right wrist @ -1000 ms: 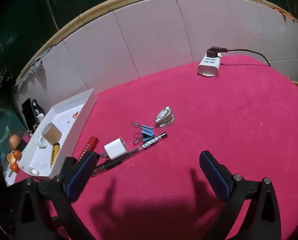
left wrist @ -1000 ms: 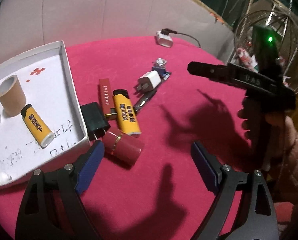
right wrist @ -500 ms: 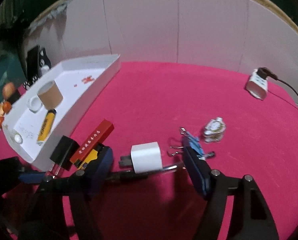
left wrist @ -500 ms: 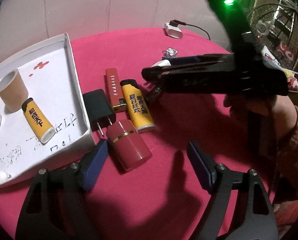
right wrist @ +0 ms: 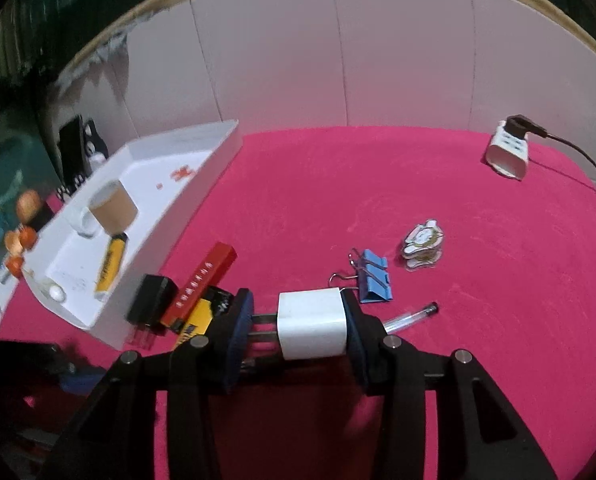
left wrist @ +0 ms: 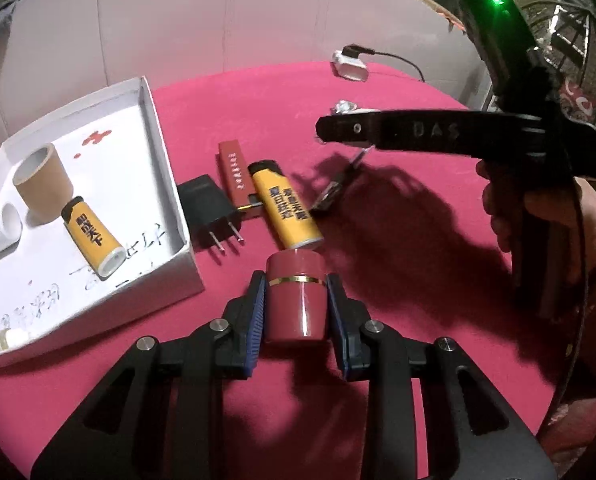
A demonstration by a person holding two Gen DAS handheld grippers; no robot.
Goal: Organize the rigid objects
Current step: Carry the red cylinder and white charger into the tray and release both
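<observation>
My left gripper (left wrist: 296, 312) has its jaws closing, and both blue pads lie against a dark red cylinder with a gold band (left wrist: 296, 300) that rests on the red cloth just right of the white tray (left wrist: 154, 128). My right gripper (right wrist: 298, 324) is also closing. A white plug charger (right wrist: 311, 324) sits crosswise between its pads, body against the right pad and prongs against the left. In the left wrist view the right gripper (left wrist: 329, 133) shows side-on above the pen (left wrist: 333, 192), held by a hand (left wrist: 501, 208).
On the cloth lie a yellow lighter (left wrist: 286, 208), a slim red box (left wrist: 234, 176), a black charger (left wrist: 208, 204), a blue binder clip (right wrist: 373, 276) and a badge (right wrist: 421, 244). The tray holds a cardboard tube (left wrist: 44, 184) and another lighter (left wrist: 92, 240). A power strip (right wrist: 507, 156) sits at the back.
The left jaws have come in from wide apart onto the red cylinder. The right gripper has swung left and lower to the white charger, and its jaws have narrowed around it.
</observation>
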